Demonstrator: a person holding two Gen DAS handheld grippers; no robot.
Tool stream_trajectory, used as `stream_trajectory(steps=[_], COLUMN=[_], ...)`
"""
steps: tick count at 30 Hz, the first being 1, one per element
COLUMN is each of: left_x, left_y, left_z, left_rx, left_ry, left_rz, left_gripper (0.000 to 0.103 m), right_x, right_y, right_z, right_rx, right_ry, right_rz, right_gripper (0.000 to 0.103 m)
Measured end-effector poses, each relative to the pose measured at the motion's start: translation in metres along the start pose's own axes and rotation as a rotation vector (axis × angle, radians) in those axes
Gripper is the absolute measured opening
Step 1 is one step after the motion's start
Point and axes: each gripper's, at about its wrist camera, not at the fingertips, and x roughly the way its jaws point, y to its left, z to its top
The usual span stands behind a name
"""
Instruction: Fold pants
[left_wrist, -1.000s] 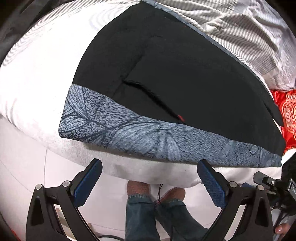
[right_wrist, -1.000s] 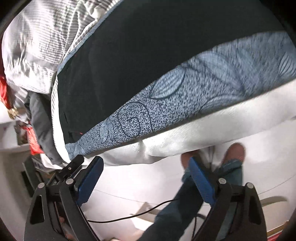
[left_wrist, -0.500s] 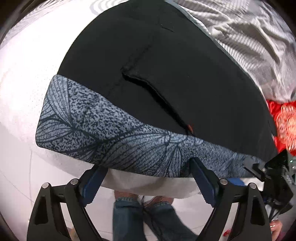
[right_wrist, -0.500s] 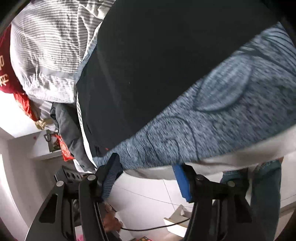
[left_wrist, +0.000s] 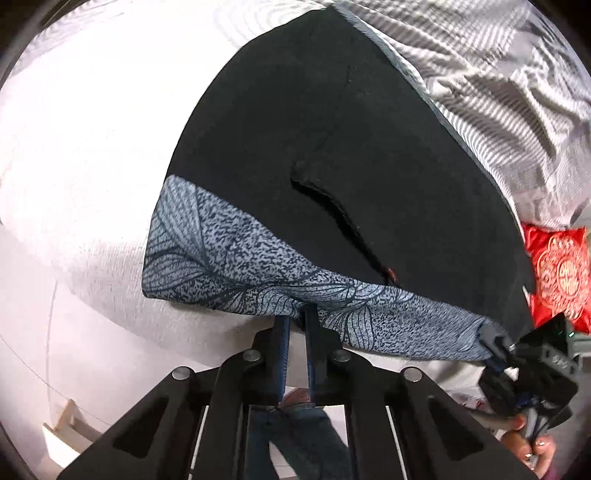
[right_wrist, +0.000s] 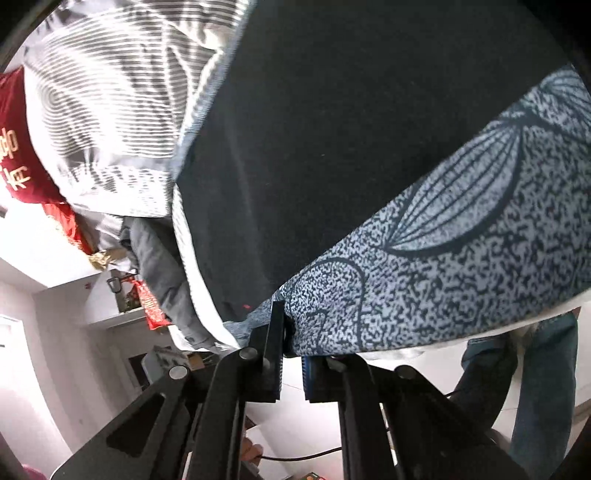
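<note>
Black pants (left_wrist: 332, 166) lie spread on a white bed (left_wrist: 92, 147), their blue-grey leaf-patterned waistband (left_wrist: 229, 266) along the near edge. My left gripper (left_wrist: 297, 315) is shut on the waistband near its middle, with the cloth bunched between the pads. At the right end of the band, my right gripper (left_wrist: 495, 343) grips its corner. In the right wrist view the right gripper (right_wrist: 291, 332) has its jaws closing, with the waistband (right_wrist: 443, 277) pinched between them below the black cloth (right_wrist: 351, 129).
Striped grey-and-white bedding (left_wrist: 498, 92) (right_wrist: 110, 92) lies beyond the pants. A red cushion (left_wrist: 561, 273) sits at the right. A grey garment (right_wrist: 155, 258) hangs off the bed's side. The person's jeans legs (left_wrist: 295, 435) (right_wrist: 543, 369) stand at the bed's edge.
Both grippers moved forward onto the waistband and went from wide open to closed on it. The band's edge is now bunched and slightly lifted at both grips.
</note>
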Motion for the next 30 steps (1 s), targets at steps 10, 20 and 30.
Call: stream_trajectory(steps=[10,20,30], left_x=[-0.003,-0.025,-0.015], left_y=[0.001,-0.005,0.004], left_z=[-0.021,-0.030,-0.024], left_rx=[-0.048,-0.088,-0.117], left_ry=[0.070,0.001,-0.039], left_rz=[-0.043,-0.187,-0.137], left_gripper=[0.010,0.058,0.102], right_x=[-0.024,-0.025,-0.014], right_y=[0.005,0.019,0.016], right_z=[0.004,0.008,0.010], right_rx=[0.014,0.000,0.000], right_ry=[0.001,0.035,0.055], right_rz=[0.106,0.111,0.085], right_gripper=[0.008,0.008,0.008])
